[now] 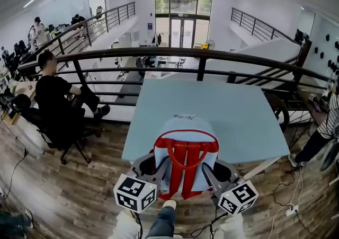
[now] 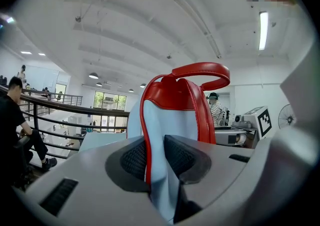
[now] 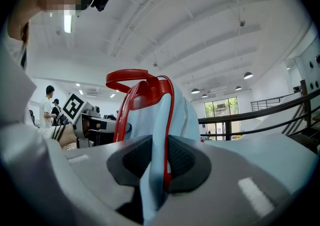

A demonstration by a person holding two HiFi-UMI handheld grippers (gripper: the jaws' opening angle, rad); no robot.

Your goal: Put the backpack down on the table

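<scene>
A light blue fabric backpack (image 1: 185, 133) with red straps and a red top handle is held upright at the near edge of the pale blue rectangular tabletop (image 1: 222, 103), gripped from both sides. The left gripper (image 1: 154, 165) is clamped on the backpack's left side, with blue fabric and red trim pinched between its dark textured pads (image 2: 134, 160). The right gripper (image 1: 214, 171) is clamped likewise on the right side. Whether the backpack's base rests on the tabletop cannot be told. A black metal railing (image 1: 159, 52) is seen beyond the far edge.
</scene>
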